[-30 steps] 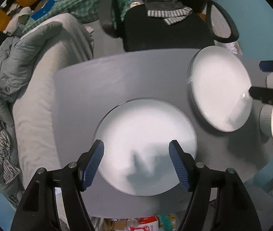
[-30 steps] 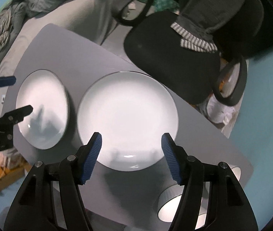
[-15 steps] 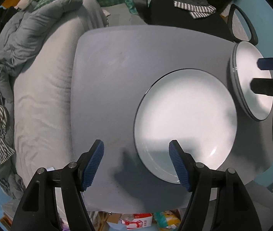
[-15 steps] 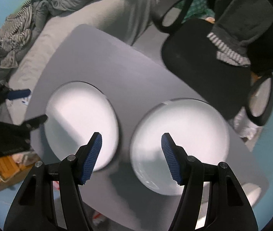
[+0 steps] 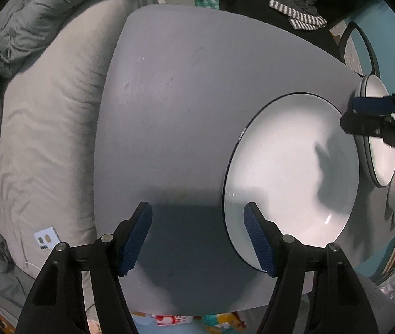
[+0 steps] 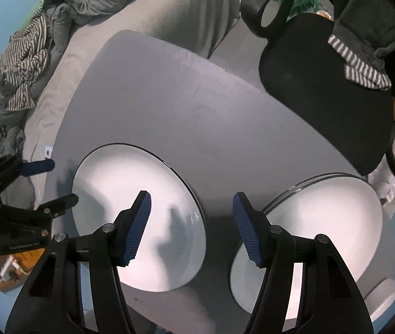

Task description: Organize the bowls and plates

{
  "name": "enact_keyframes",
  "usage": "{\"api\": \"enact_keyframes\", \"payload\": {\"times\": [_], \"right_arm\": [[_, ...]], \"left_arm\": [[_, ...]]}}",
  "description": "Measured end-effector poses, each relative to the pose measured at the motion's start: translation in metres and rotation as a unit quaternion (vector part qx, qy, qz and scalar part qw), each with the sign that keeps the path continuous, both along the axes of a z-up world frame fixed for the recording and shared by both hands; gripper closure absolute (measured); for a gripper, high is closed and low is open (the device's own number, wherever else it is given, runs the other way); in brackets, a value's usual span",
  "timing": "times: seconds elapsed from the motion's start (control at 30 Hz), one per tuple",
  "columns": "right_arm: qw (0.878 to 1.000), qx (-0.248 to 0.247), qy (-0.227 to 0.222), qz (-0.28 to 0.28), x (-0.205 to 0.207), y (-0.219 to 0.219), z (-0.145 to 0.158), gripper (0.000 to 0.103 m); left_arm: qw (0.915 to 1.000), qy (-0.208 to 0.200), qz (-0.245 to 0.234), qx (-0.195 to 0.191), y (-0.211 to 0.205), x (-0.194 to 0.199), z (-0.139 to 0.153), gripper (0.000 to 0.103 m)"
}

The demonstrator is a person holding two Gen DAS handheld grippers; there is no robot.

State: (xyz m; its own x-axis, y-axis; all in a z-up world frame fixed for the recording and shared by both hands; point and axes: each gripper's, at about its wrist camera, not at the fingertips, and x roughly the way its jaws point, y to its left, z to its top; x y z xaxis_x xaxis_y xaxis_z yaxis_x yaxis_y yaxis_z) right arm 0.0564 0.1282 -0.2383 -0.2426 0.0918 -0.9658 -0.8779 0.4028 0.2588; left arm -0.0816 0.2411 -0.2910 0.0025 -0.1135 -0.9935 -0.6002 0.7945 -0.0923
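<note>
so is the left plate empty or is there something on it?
Empty. The left plate lies flat on the table with a bare white face in both views; only shadows of the fingers fall across it.

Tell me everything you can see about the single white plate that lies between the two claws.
The white plate is round, wide and shallow, with a thin dark line around its rim. It looks like glazed ceramic; a small highlight shines near its lower edge. It lies flat and empty on the grey table, near the table's front edge. Shadows of the claws fall across it. Nothing grips it: the left claw hangs open beside its rim. A second plate sits apart from it.
</note>
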Motion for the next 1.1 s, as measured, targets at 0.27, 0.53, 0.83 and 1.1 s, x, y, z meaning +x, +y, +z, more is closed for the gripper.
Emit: {"api": "enact_keyframes", "payload": {"times": [0.27, 0.53, 0.83, 1.1], "right_arm": [[1.0, -0.015, 0.015, -0.001, -0.003, 0.0, -0.014, 0.06], [0.999, -0.029, 0.017, 0.004, -0.012, -0.009, -0.024, 0.07], [0.999, -0.043, 0.021, 0.004, -0.011, -0.024, -0.033, 0.088], [0.997, -0.037, 0.051, -0.034, -0.004, -0.037, -0.036, 0.093]], "left_arm": [[0.9997, 0.005, 0.018, -0.018, 0.005, -0.003, -0.011, 0.045], [0.9988, -0.009, 0.022, -0.043, 0.0, -0.004, -0.013, 0.067], [0.9983, -0.021, 0.01, -0.053, -0.009, 0.002, -0.013, 0.093], [0.9979, -0.026, 0.023, -0.055, -0.007, -0.002, -0.014, 0.094]]}}
